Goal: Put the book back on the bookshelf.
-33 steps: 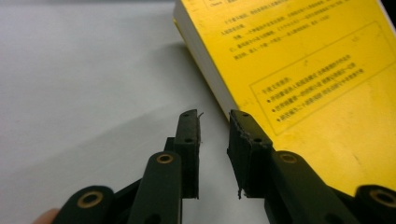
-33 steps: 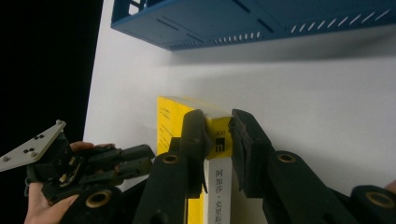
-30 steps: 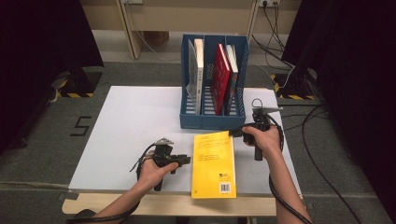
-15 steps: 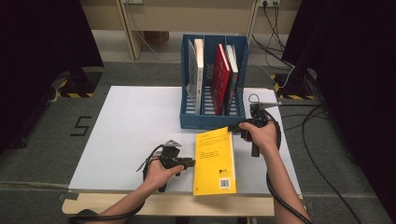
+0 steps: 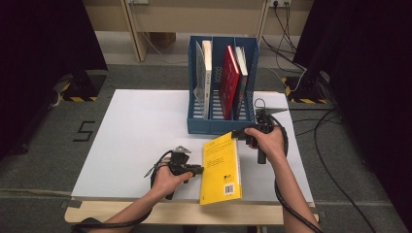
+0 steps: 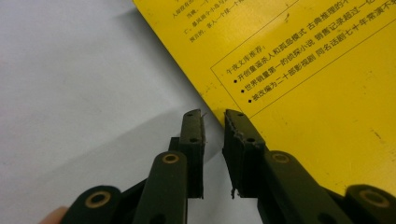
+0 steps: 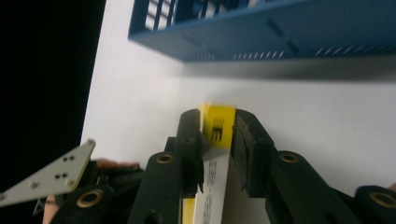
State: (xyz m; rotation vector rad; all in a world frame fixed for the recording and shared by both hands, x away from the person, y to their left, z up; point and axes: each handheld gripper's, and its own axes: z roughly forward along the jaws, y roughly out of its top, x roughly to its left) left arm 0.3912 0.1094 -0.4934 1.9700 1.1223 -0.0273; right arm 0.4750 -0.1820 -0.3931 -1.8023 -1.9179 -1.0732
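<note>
The right gripper [image 5: 241, 134] is grasping the yellow book [image 5: 222, 167] at its far right corner, just in front of the blue file rack [image 5: 221, 127]. In the right gripper view the two black jaws are standing on either side of the book's spine end [image 7: 218, 127], with the pads pressing against it; these jaws have just been opening slightly, with the book remaining between them.

The left gripper [image 5: 198, 170] is lying at the book's left long edge, on the near side of the rack. In the left gripper view its jaws are standing a narrow gap apart, with the edge of the yellow cover [image 6: 299, 79] passing between the tips; they have just been closing on that edge, and whether the pads are already pressing on it cannot be told.

The book is lying on the white table surface [image 5: 131, 131], back cover up, its far end raised slightly at the right gripper. Its long axis is running from the rack toward the near table edge, with the barcode end pointing away from the rack and overhanging that edge a little.
</note>
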